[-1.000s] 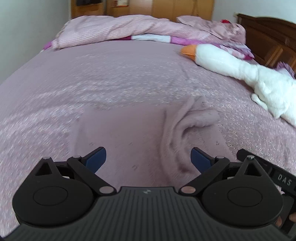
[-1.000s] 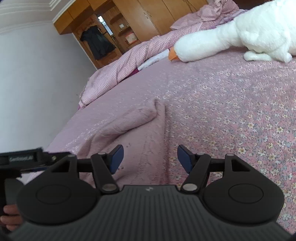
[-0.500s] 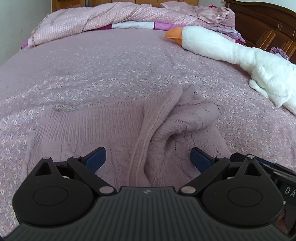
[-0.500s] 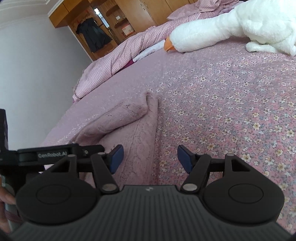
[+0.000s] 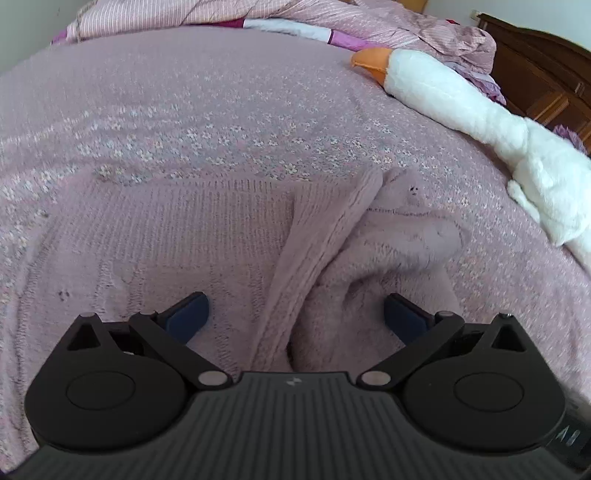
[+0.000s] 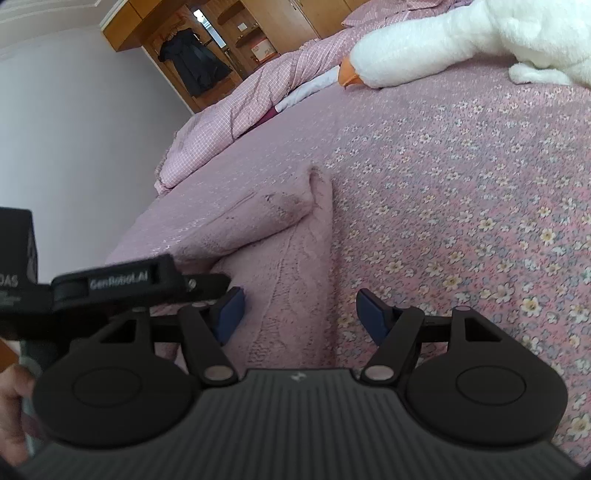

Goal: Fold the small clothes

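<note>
While both claws gape wide, empty, left gripper [image 5: 293,310] over pink sweater [image 5: 207,236], right gripper [image 6: 299,308] view alone shows wardrobe [image 6: 236,33].

Sweater [image 5: 207,236] near edge hidden behind gripper body; plush goose [image 5: 480,122] tail cut off right.

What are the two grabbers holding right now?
Nothing. The left gripper and right gripper are both open, poised above the fuzzy pink knitted sweater lying on the bed.
</note>
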Action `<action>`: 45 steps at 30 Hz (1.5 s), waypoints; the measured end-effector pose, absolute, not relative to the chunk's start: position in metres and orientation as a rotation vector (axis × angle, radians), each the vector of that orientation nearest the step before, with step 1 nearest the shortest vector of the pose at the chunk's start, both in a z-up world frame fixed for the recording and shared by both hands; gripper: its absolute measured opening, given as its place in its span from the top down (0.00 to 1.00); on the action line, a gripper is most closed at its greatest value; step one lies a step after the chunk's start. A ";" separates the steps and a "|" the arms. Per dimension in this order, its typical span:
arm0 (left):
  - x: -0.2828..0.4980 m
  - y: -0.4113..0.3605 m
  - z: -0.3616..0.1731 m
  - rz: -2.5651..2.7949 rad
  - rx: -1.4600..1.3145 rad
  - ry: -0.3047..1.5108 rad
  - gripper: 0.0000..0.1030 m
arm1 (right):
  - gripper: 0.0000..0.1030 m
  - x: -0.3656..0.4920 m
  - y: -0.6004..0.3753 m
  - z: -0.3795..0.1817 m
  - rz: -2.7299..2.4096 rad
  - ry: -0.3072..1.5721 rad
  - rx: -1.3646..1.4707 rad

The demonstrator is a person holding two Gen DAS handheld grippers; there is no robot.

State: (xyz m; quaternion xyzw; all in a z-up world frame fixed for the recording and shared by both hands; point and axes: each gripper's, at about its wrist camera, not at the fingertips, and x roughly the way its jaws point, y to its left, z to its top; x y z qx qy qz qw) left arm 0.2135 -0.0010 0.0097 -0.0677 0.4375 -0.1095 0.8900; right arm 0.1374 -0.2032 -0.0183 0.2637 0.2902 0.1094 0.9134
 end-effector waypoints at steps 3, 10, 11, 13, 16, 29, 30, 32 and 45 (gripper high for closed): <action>0.218 -0.001 0.009 -0.243 -0.150 0.881 0.00 | 0.32 0.137 -0.202 -0.019 0.222 0.598 0.553; 0.196 -0.016 0.027 -0.289 -0.083 0.727 0.76 | 0.32 0.132 -0.203 -0.015 0.218 0.599 0.569; 0.193 -0.017 0.030 -0.294 -0.081 0.711 0.76 | 0.32 0.130 -0.202 -0.014 0.217 0.599 0.569; 0.186 -0.016 0.037 -0.299 -0.086 0.682 0.78 | 0.32 0.127 -0.203 -0.011 0.221 0.595 0.567; 0.176 -0.012 0.047 -0.306 -0.093 0.645 0.79 | 0.32 0.121 -0.201 -0.006 0.225 0.585 0.552; 0.149 0.054 0.093 -0.258 -0.179 0.584 0.79 | 0.32 0.104 -0.187 0.013 0.261 0.540 0.490; 0.148 0.065 0.094 -0.244 -0.185 0.584 0.79 | 0.32 0.104 -0.184 0.014 0.268 0.541 0.484; 0.151 0.085 0.094 -0.215 -0.202 0.593 0.79 | 0.32 0.106 -0.179 0.014 0.274 0.548 0.468; 0.166 0.193 0.028 -0.057 -0.368 0.770 0.40 | 0.32 0.117 -0.130 0.012 0.358 0.605 0.366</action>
